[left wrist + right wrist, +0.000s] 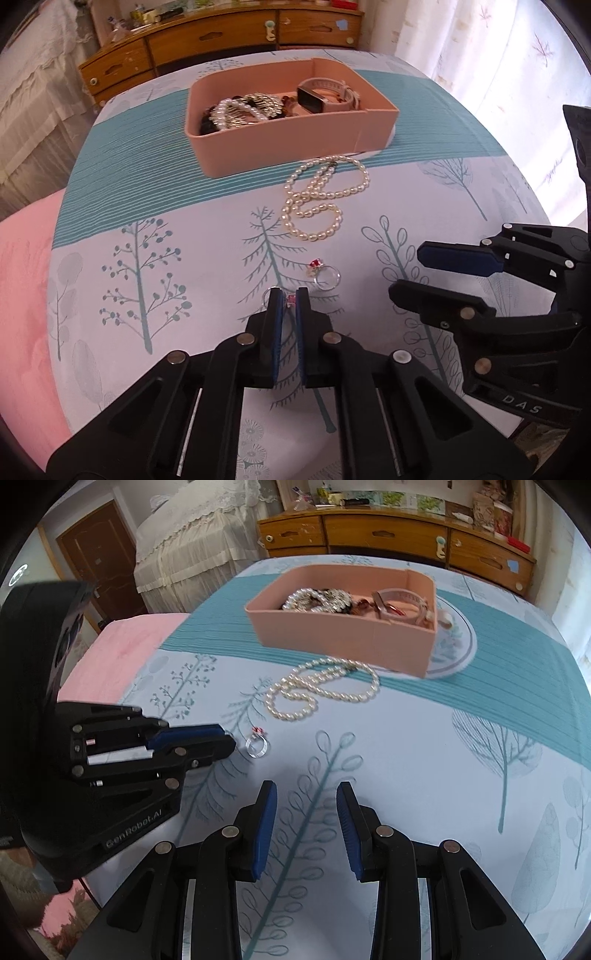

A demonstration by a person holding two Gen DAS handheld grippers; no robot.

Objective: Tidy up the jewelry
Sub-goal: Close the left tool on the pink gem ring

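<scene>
A pink box (295, 147) (347, 638) holds pearl bracelets, a hair clip and a pink watch (325, 94). A pearl necklace (321, 195) (325, 690) lies on the cloth in front of it. A silver ring with a red stone (325, 275) (258, 744) lies nearer. My left gripper (290, 297) (225, 740) is shut on a second ring with a pink stone (290, 300), low over the cloth. My right gripper (306, 794) (404, 271) is open and empty, to the right of the loose ring.
The table wears a white and teal tree-print cloth (184, 221). A round plate (458, 646) lies under the box's right end. A pink cloth (22, 295) covers the left side. A wooden dresser (221, 40) stands behind the table.
</scene>
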